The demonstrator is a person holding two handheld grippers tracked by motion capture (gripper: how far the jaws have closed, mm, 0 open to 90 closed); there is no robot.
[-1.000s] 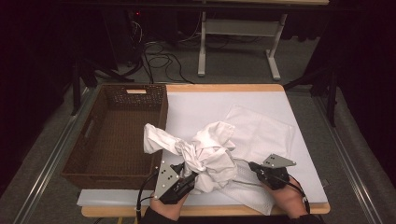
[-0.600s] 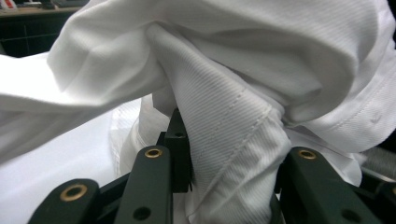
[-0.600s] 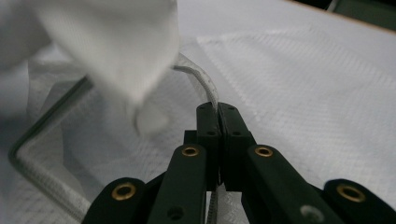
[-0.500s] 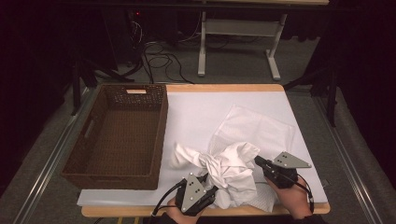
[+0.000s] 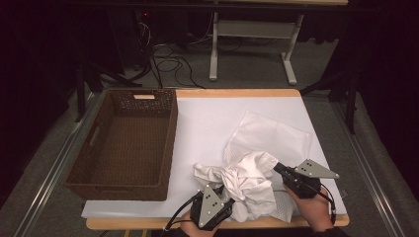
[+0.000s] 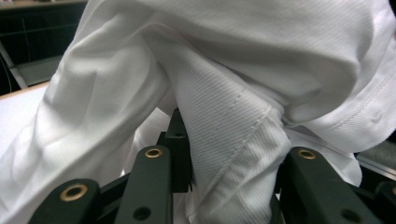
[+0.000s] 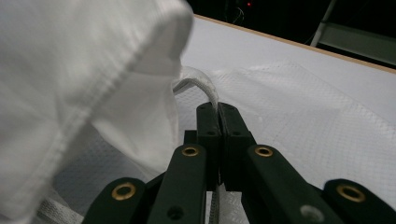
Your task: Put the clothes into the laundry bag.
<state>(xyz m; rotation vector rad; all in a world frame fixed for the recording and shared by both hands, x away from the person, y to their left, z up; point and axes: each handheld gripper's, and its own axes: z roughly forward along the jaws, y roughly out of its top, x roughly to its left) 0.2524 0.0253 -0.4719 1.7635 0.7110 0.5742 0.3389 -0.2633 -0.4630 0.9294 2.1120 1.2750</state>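
Fabric fills your left gripper [image 6: 224,177]: its jaws are clamped on a bunched fold of the white garment [image 5: 247,185], heaped at the table's [image 5: 237,93] near edge. Your right gripper [image 7: 217,116] has its jaws pressed together on a thin strip of the mesh bag [image 5: 269,136].

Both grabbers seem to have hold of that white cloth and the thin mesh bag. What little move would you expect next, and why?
Probably the left gripper pushes the bunched white garment toward the mesh bag. The right gripper pinches the bag's edge, and the garment is still mostly outside, beside the empty basket.
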